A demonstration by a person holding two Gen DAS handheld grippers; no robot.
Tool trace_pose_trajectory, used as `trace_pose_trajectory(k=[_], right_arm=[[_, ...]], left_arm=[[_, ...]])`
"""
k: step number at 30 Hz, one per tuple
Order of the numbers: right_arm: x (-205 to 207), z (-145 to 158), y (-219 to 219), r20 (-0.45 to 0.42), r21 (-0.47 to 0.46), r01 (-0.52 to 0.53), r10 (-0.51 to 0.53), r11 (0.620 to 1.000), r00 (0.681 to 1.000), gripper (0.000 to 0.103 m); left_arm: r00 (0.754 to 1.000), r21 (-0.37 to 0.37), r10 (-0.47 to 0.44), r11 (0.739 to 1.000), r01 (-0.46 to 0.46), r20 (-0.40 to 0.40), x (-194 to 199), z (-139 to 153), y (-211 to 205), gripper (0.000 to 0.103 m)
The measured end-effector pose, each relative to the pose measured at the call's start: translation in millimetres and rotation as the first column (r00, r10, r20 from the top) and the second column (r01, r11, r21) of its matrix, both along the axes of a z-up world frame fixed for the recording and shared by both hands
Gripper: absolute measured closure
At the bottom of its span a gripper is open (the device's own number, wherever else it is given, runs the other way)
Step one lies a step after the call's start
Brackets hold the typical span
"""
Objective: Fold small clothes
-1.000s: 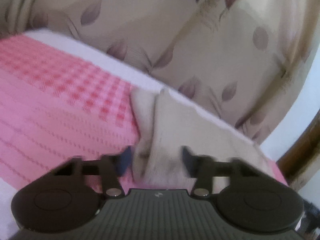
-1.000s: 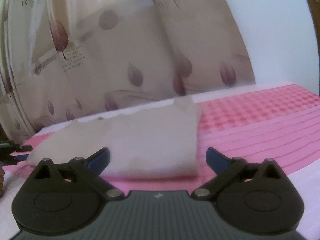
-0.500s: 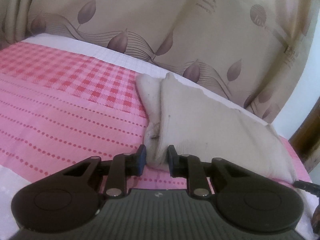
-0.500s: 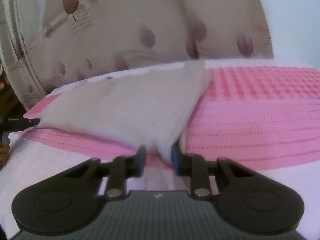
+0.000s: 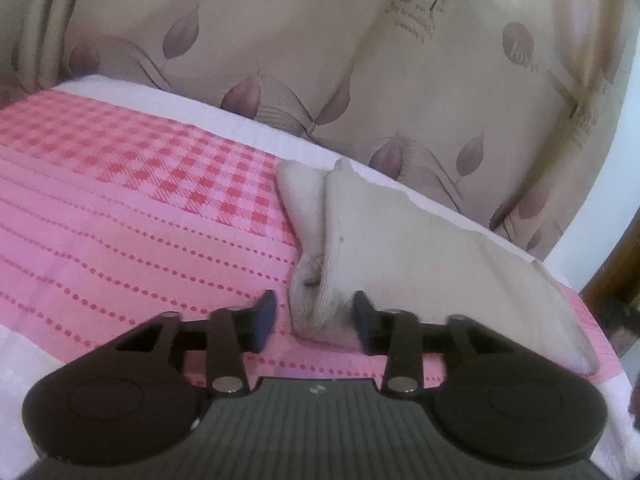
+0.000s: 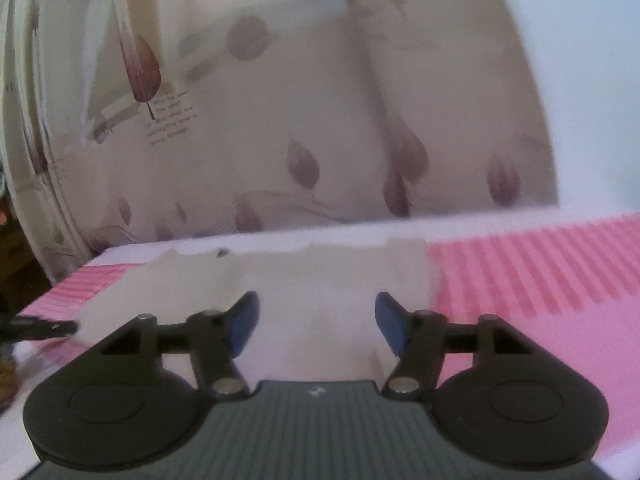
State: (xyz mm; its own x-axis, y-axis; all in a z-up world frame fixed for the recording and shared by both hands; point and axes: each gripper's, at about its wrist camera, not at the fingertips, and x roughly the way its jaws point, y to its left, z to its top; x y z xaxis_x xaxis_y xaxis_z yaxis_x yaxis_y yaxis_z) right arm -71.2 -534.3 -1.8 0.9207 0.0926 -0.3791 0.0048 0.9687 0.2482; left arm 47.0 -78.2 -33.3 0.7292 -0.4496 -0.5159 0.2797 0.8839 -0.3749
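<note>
A cream-white small garment point(image 5: 416, 252) lies folded on the pink checked bedspread point(image 5: 132, 208). In the left wrist view its near folded corner point(image 5: 320, 312) sits between the fingers of my left gripper point(image 5: 314, 318), which is open and not touching it. In the right wrist view the same garment point(image 6: 304, 288) lies flat and blurred just beyond my right gripper point(image 6: 316, 324), which is open and empty above its near edge.
A beige curtain with leaf prints point(image 5: 320, 60) hangs right behind the bed. The bed's white edge point(image 5: 224, 112) runs along the back. A dark cable end point(image 6: 36, 326) lies at the garment's left. Dark wooden furniture point(image 5: 616, 280) stands at the right.
Both grippers were shut on the garment's near corners half a second ago. Both have now opened and let go, and the right one has drawn back, its view blurred by motion.
</note>
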Motion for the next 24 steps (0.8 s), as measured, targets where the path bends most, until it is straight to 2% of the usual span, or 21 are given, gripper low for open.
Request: trace_pose_trajectory(k=[2,5,7,8,9,11,13,14,15,16,17,18,21,23,24], right_arm=[[37.6,7.6,-1.8,-0.019,-0.015,0.005,-0.005,1.0,1.0,0.039],[83.9,5.8,-10.0,-0.064,-0.03,0.05,-0.052,0.998,0.997,0.04],[107.7,-7.5,-23.4,-0.138,-0.015,0.114,-0.115,0.993,0.984,0.04],[117.9,-20.6,-36.3,-0.2,0.034,0.171,-0.161,0.985,0.966,0.04],[121.3,-33.4,-46.3,-0.253,0.083,0.207,-0.18,0.975,0.951,0.04],[109.6,-50.8,-58.4,-0.207,0.168,0.212,-0.175,0.963,0.962,0.04],[100.7,-48.6,-60.7,-0.2,0.199,0.222,-0.182,0.954,0.963,0.04],[93.1,-43.0,-57.4,-0.191,0.192,0.239,-0.203,0.952,0.96,0.039],[81.8,-36.0,-50.9,-0.146,0.168,0.242,-0.219,0.956,0.965,0.037],[68.3,-28.7,-39.8,-0.078,0.134,0.221,-0.212,0.966,0.974,0.035],[62.6,-23.9,-29.1,-0.048,0.105,0.191,-0.187,0.976,0.981,0.03],[57.7,-22.8,-15.9,-0.053,0.077,0.153,-0.149,0.985,0.987,0.02],[52.1,-30.4,20.6,-0.093,-0.016,0.052,-0.053,0.999,0.994,0.019],[57.4,-43.9,38.8,-0.177,-0.096,0.038,-0.055,0.995,0.983,0.019],[56.9,-49.9,45.0,-0.173,-0.135,0.041,-0.064,0.99,0.983,0.018]], left_arm=[[1.0,-0.01,0.02,1.0,-0.02,0.008,-0.7,0.7,1.7,0.04],[0.999,-0.031,0.044,0.999,-0.044,0.008,-0.3,0.7,5.4,0.038],[0.999,-0.04,0.047,0.998,-0.047,0.007,-0.4,0.6,6.2,0.038],[0.999,-0.04,0.046,0.998,-0.046,0.007,-0.4,0.9,6.1,0.037],[0.999,-0.04,0.044,0.998,-0.044,0.009,-0.6,1.1,6.0,0.036],[0.999,-0.037,0.039,0.999,-0.038,0.013,-1.0,1.6,5.2,0.034],[0.999,-0.039,0.032,0.999,-0.032,0.016,-2.4,1.6,4.6,0.031],[0.999,-0.042,0.031,0.999,-0.03,0.017,-2.7,1.6,4.4,0.03],[0.999,-0.044,0.03,0.999,-0.029,0.017,-2.7,1.7,4.0,0.029],[0.999,-0.048,0.029,0.998,-0.028,0.017,-2.7,1.7,4.2,0.027],[0.999,-0.051,0.03,0.998,-0.029,0.017,-2.7,1.9,4.5,0.023],[0.999,-0.053,0.034,0.998,-0.033,0.017,-2.8,2.2,4.6,0.021],[0.999,-0.052,0.04,0.998,-0.039,0.021,-3.0,2.8,4.1,0.016],[0.999,-0.049,0.036,0.998,-0.035,0.019,-3.3,3.1,3.7,0.012],[0.999,-0.047,0.035,0.998,-0.034,0.02,-3.9,3.3,3.4,0.011]])
